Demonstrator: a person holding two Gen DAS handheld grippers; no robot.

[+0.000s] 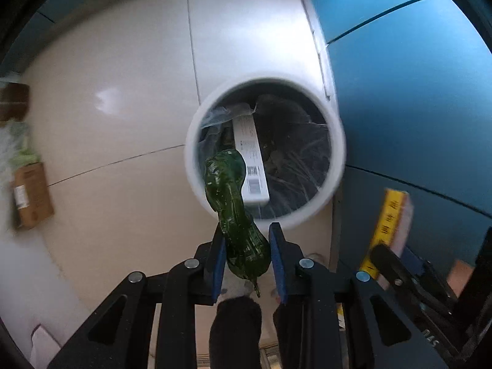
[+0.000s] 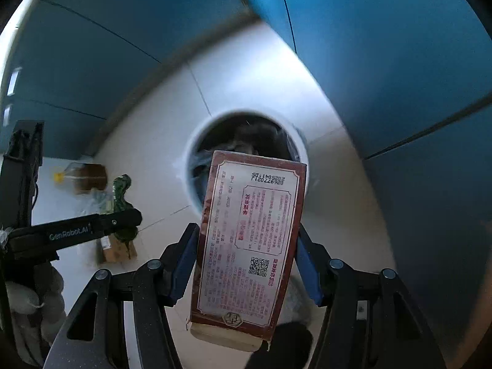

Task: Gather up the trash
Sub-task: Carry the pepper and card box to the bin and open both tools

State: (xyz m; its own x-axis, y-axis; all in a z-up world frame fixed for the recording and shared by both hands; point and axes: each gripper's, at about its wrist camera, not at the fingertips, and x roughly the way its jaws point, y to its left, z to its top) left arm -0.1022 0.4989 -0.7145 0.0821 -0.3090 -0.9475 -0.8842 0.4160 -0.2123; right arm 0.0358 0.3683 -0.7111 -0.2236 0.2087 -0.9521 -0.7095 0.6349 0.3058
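- Clamped between the left gripper's (image 1: 247, 246) jaws, a crumpled green bottle (image 1: 236, 215) hung over the white bin (image 1: 336, 141).
- Right gripper (image 2: 247, 246) jaws pinched a red carton (image 2: 249, 246) above that bin (image 2: 303, 150).

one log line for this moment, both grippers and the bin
left gripper: shut on green bottle | right gripper: shut on brown carton | white bin: open, white box inside

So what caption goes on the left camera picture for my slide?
Left gripper holds a crushed green bottle over the white bin.
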